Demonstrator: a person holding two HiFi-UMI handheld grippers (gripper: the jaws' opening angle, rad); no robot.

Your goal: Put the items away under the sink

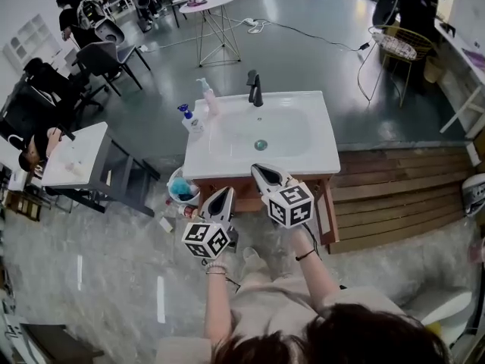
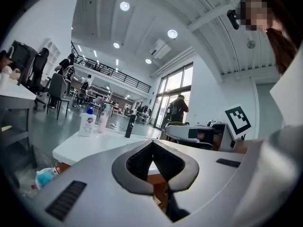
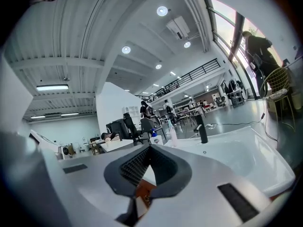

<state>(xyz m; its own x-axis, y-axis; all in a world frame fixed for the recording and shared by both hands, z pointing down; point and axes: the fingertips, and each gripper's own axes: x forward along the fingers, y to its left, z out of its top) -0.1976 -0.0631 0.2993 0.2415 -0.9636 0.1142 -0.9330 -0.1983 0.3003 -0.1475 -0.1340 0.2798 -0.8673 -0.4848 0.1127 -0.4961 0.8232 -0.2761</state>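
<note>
A white sink sits on a wooden cabinet right in front of me. On its left rim stand a white bottle with a blue pump and a pink bottle. A black faucet rises at the back. My left gripper is shut and empty, low before the cabinet's left front. My right gripper is shut and empty at the sink's front edge. On the floor to the left is a small tub of blue things.
A raised wooden platform runs to the right of the cabinet. A white side table and dark chairs stand to the left, with people seated there. A round table is farther back. Small loose items lie on the floor near the tub.
</note>
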